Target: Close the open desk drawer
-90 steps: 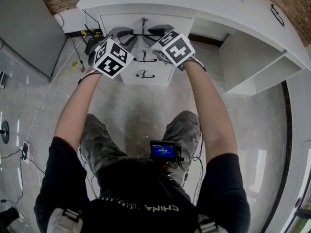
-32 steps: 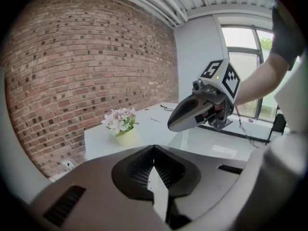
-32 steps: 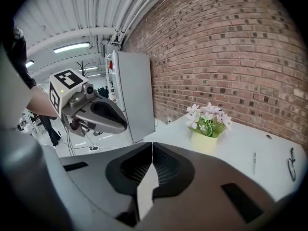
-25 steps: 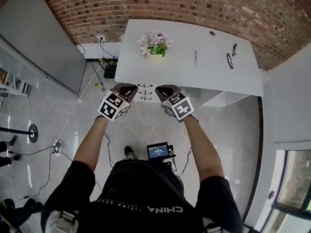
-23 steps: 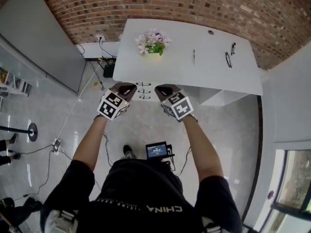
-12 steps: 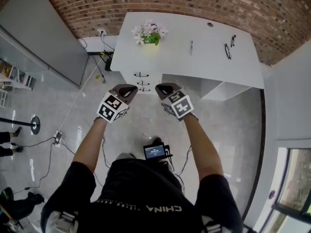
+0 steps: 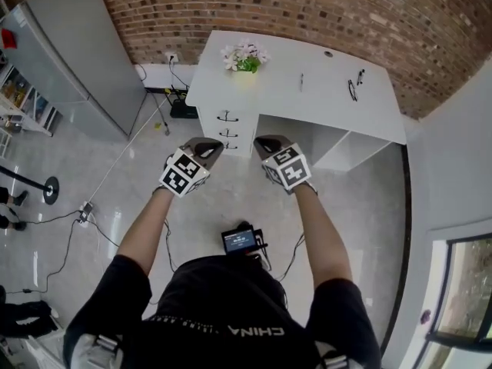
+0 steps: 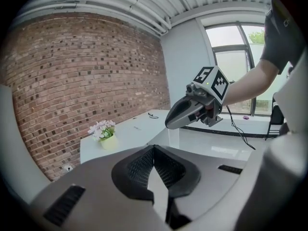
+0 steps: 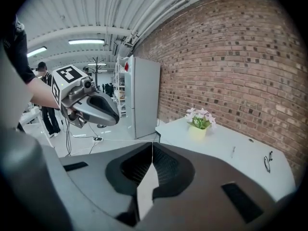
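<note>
My left tongs (image 7: 211, 147) and right tongs (image 7: 265, 141) are both clenched tip to tip with nothing between them. I hold them side by side above the glossy pale tiled floor (image 7: 207, 206), well apart from the white rectangular counter (image 7: 323, 102). The white desk drawers (image 7: 228, 126), three with dark curved handles, are stacked under the counter's end nearer the tall grey cabinet (image 7: 73, 48); all three fronts look flush. On top, a pale yellow pot of pink-white flowers (image 7: 244, 58) stands near that end, and a pair of black glasses (image 7: 353, 89) lies toward the other. A red brick wall (image 7: 307, 10) runs behind the counter, and a dark-framed window (image 7: 461, 298) is on my right.
</note>
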Motion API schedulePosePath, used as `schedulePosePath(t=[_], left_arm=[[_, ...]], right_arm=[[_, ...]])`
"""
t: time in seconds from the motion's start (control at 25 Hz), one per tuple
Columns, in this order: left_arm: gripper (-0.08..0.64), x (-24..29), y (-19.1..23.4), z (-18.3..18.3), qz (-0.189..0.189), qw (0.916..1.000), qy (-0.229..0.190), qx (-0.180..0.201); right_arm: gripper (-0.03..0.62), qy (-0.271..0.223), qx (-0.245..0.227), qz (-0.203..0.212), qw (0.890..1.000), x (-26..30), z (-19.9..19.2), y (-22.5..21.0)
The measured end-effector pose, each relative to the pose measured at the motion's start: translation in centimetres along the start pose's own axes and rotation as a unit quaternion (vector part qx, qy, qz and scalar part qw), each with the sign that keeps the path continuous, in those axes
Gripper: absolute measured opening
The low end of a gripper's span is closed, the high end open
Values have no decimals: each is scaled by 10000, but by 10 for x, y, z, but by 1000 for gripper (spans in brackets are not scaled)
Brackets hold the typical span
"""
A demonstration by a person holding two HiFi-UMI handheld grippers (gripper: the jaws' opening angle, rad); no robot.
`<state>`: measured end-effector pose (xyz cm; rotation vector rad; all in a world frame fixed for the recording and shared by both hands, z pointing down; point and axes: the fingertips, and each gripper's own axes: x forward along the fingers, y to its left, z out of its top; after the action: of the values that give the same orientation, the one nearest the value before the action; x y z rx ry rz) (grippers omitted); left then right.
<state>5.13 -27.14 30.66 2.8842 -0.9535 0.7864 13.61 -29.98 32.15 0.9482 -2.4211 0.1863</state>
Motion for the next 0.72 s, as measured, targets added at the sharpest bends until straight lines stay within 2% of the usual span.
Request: schedulePosePath(t=[0.16, 0.4, 0.56, 0.72], left_arm=[[12, -55, -45, -24, 133, 9999, 0, 57], [12, -126, -134, -64, 401, 9988, 137, 254], [12, -161, -200, -79, 230, 9992, 179, 265], [12, -180, -242, -74, 89, 9987, 140, 484]], right_arm=[[17, -70, -126, 72, 9999, -27, -7, 69], [17, 63, -281, 30, 9996, -85, -52, 182], [17, 134, -246, -23, 9996, -129, -79, 239], [17, 128, -156, -203, 9996, -166, -91, 264]])
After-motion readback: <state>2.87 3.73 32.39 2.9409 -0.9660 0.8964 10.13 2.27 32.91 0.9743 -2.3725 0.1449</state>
